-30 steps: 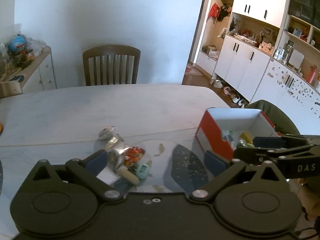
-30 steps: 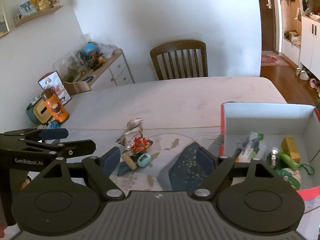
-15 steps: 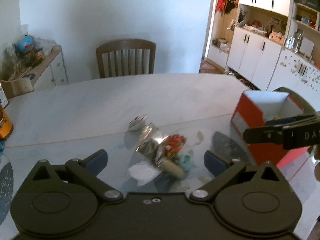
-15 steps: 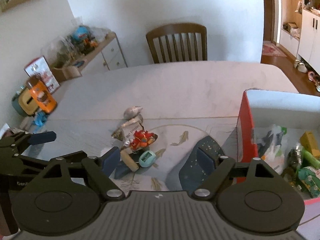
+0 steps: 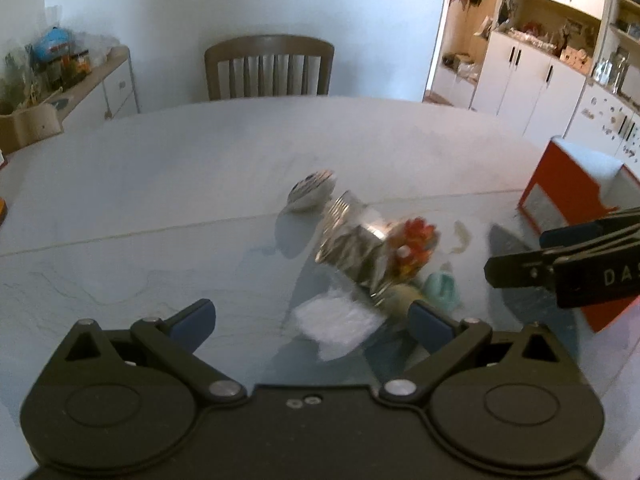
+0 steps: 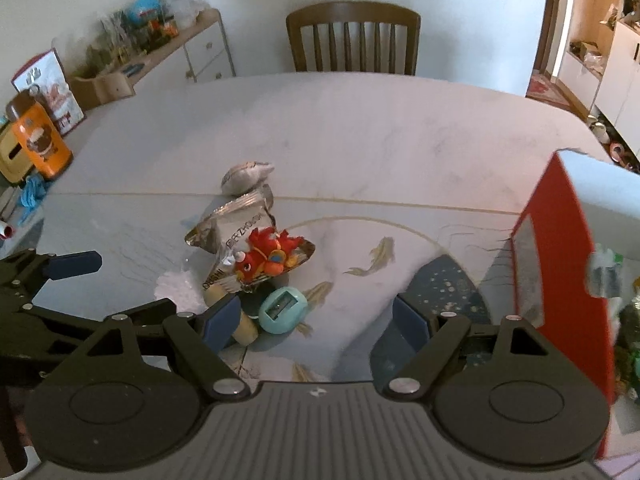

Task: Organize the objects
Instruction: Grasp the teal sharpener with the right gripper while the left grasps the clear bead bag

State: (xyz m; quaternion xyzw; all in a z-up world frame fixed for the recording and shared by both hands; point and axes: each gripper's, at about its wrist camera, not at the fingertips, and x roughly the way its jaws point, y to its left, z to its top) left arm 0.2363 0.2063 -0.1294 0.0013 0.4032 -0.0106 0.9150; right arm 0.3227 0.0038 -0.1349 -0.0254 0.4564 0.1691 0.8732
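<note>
Red box (image 6: 560,280) slid rightward; only right view shows its contents

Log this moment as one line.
left gripper: open, empty | right gripper: open, empty | toy pile: on table | red box: partly filled

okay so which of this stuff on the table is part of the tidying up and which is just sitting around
Job: red plush toy, silver foil packet, teal sharpener, grey pouch, white wrapper, red box.

Lying about: orange bottle, chair, sideboard clutter.
</note>
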